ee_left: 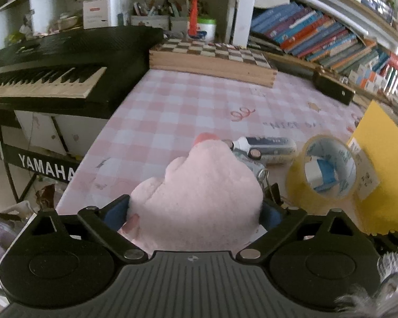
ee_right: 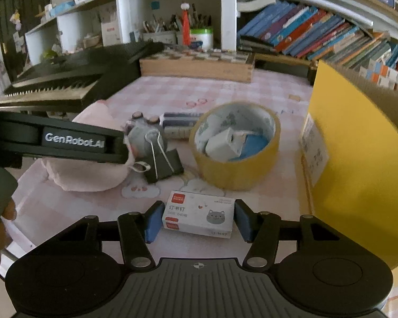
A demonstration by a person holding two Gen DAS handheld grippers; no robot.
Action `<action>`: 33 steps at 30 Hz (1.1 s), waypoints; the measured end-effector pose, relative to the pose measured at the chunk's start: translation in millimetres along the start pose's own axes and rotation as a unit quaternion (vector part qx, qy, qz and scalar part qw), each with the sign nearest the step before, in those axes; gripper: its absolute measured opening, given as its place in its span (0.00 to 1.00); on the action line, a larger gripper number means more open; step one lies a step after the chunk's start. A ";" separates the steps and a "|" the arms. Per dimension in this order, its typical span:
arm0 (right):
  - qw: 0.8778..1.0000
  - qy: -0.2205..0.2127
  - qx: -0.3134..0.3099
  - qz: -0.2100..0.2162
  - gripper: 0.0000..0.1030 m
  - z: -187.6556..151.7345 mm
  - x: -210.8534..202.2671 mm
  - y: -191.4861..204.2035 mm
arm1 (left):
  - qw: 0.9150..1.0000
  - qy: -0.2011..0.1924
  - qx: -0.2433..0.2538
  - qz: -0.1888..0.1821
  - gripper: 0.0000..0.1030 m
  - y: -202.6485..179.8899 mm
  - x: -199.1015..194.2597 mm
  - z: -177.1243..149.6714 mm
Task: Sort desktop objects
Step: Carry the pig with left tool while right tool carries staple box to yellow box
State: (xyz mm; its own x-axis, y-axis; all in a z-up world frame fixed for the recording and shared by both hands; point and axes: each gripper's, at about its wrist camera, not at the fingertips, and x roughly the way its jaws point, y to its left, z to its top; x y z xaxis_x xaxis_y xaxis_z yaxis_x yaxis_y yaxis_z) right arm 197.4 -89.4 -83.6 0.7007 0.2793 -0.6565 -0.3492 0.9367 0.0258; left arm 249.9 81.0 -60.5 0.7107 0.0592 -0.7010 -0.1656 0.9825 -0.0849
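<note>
My left gripper (ee_left: 196, 212) is shut on a pink plush toy (ee_left: 199, 196), which fills the space between its blue pads; the toy (ee_right: 87, 175) and the left gripper (ee_right: 74, 143) also show in the right wrist view. My right gripper (ee_right: 197, 218) stands around a white staple box (ee_right: 199, 217) with a cat picture, pads just beside its two ends with small gaps. A yellow tape roll (ee_right: 236, 145) holds a small white cube and blue item. A black binder clip (ee_right: 163, 163) and a dark tube (ee_right: 180, 127) lie beside the toy.
A yellow box (ee_right: 358, 159) stands at the right. A chessboard box (ee_right: 196, 66) sits at the back of the pink checked tablecloth (ee_left: 177, 111). A Yamaha keyboard (ee_left: 45, 79) stands at the left. Bookshelves (ee_left: 318, 34) run along the back right.
</note>
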 end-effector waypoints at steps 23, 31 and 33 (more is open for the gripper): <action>0.997 -0.056 0.054 0.003 0.55 12.2 -102.7 -23.8 | 0.992 -0.099 -0.020 -0.073 0.93 5.0 -134.6 -14.7; 0.996 -0.045 0.072 -0.004 0.55 -13.5 -135.8 -20.0 | 0.990 -0.096 -0.021 -0.097 0.93 6.0 -167.8 -44.6; 0.996 -0.046 0.073 -0.006 0.55 -18.2 -144.4 -19.0 | 0.990 -0.095 -0.020 -0.101 0.93 5.7 -174.7 -50.9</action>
State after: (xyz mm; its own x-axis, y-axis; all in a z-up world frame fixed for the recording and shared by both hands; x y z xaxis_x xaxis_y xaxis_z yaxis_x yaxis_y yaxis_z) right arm 91.6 -151.4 -3.0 0.7606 0.2788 -0.5863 -0.2502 0.9592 0.1317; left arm 90.0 67.4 25.4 0.8471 -0.1018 -0.5216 -0.0311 0.9703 -0.2398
